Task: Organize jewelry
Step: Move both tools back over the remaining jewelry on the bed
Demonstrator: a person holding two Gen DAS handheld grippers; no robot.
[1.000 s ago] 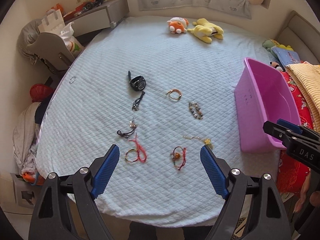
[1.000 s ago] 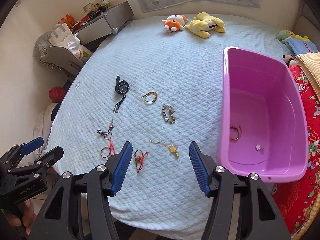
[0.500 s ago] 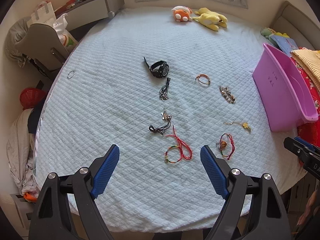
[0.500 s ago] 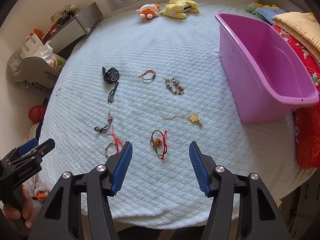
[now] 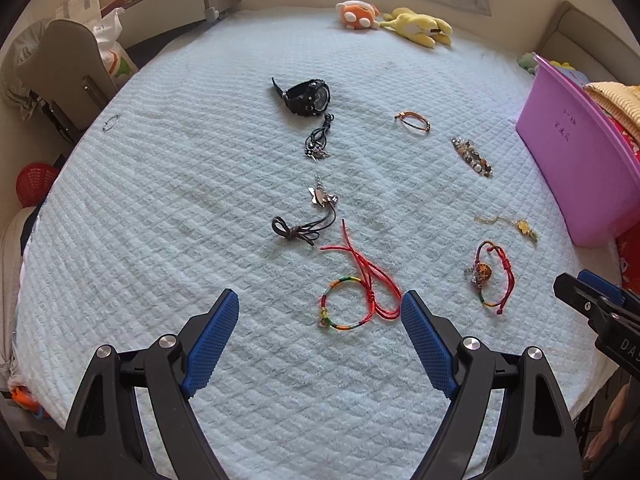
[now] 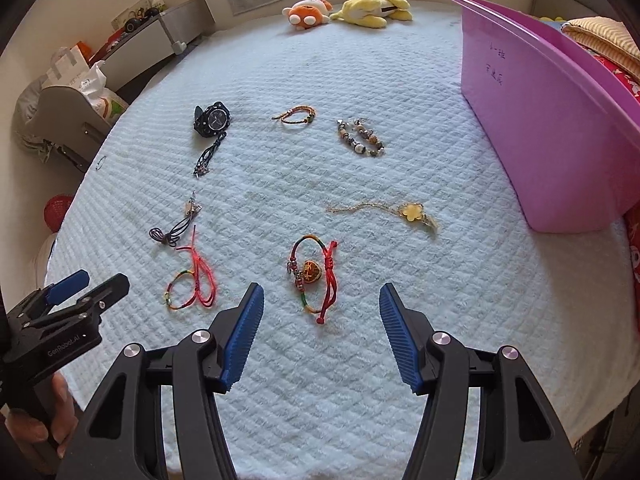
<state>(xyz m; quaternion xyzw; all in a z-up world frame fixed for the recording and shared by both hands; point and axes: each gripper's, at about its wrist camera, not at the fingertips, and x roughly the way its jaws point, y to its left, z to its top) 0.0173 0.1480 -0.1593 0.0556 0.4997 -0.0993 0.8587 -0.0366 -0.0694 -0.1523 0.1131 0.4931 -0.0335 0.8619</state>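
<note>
Several pieces of jewelry lie on a pale blue quilted bed. My left gripper is open, low over a rainbow bracelet with red cords. My right gripper is open, just short of a red-cord bracelet with a heart charm. Further out lie a gold flower-charm chain, a beaded bracelet, an orange woven bracelet, a black watch and two dark cord necklaces. A pink tub stands at the right.
Two plush toys lie at the far end of the bed. A small ring lies near the left edge. A chair and a cluttered desk stand beyond the left edge. Folded blankets lie behind the tub.
Both grippers have come down and forward toward the bed, so the jewelry looks larger. The right gripper has swung away from the tub and now faces the heart-charm bracelet.
</note>
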